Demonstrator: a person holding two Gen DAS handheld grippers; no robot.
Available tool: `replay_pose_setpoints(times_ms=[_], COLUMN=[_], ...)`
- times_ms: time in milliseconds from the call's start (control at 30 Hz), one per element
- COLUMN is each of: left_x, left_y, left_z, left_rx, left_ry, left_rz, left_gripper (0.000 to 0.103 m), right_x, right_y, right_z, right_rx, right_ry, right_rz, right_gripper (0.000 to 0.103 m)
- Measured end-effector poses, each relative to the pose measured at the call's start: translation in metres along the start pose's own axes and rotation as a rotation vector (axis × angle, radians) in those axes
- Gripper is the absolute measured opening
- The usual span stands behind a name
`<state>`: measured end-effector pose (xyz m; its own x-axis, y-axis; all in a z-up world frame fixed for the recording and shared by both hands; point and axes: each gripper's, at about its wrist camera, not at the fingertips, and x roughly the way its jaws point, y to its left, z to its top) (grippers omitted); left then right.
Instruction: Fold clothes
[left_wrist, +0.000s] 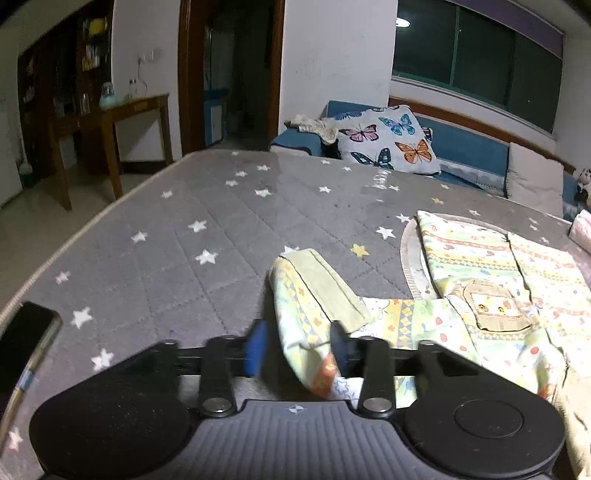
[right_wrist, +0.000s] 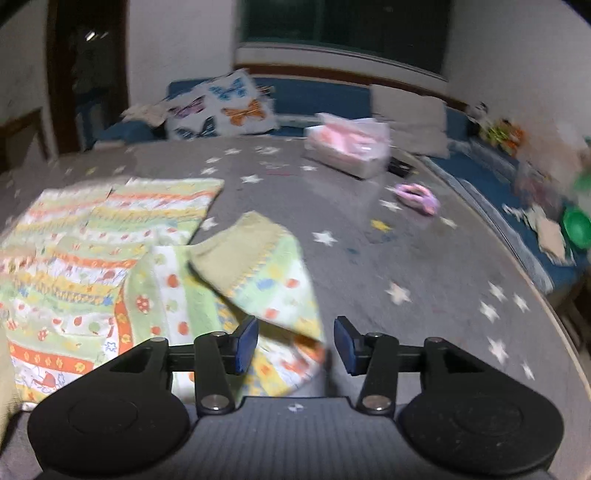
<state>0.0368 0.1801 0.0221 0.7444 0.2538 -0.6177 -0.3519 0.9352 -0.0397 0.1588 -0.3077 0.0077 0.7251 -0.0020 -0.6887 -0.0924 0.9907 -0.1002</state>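
Two sleeves of the baby top (right_wrist: 85, 258) lie folded inward near you; your left gripper (left_wrist: 299, 349) and right gripper (right_wrist: 295, 345) gape, pinching nothing. More folding remains.

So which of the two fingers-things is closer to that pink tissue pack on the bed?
The right. In the right gripper's view the pink tissue pack lies straight ahead past the garment. The left gripper sees only its edge far off at the right.
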Motion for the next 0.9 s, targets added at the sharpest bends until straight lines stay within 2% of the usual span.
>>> replay_pose_setpoints(times_ms=[100, 200, 333, 467, 600, 800, 900], left_x=[-0.004, -0.006, -0.006, -0.005, -0.003, 0.001, 0.003], left_y=[0.000, -0.001, -0.005, -0.013, -0.025, -0.046, -0.050], left_z=[0.001, 0.003, 0.007, 0.011, 0.012, 0.007, 0.005], left_rx=[0.021, 0.037, 0.058, 0.083, 0.129, 0.204, 0.217], left_ry=[-0.011, -0.021, -0.037, -0.053, -0.060, -0.065, -0.062], left_rz=[0.010, 0.019, 0.030, 0.029, 0.017, 0.007, -0.006], left_gripper=[0.055, 0.058, 0.065, 0.070, 0.073, 0.075, 0.068], right_x=[0.022, 0.028, 0.017, 0.007, 0.004, 0.005, 0.008], right_y=[0.011, -0.001, -0.048, -0.095, -0.119, -0.104, -0.091], right_z=[0.009, 0.016, 0.016, -0.001, -0.023, -0.022, -0.015], right_rx=[-0.071, -0.043, 0.149, 0.317, 0.405, 0.314, 0.268], right_ry=[0.004, -0.032, -0.073, -0.053, -0.025, -0.051, -0.059], right_rz=[-0.033, -0.095, -0.180, -0.187, -0.188, -0.155, -0.095], right_gripper=[0.055, 0.056, 0.058, 0.059, 0.059, 0.059, 0.059])
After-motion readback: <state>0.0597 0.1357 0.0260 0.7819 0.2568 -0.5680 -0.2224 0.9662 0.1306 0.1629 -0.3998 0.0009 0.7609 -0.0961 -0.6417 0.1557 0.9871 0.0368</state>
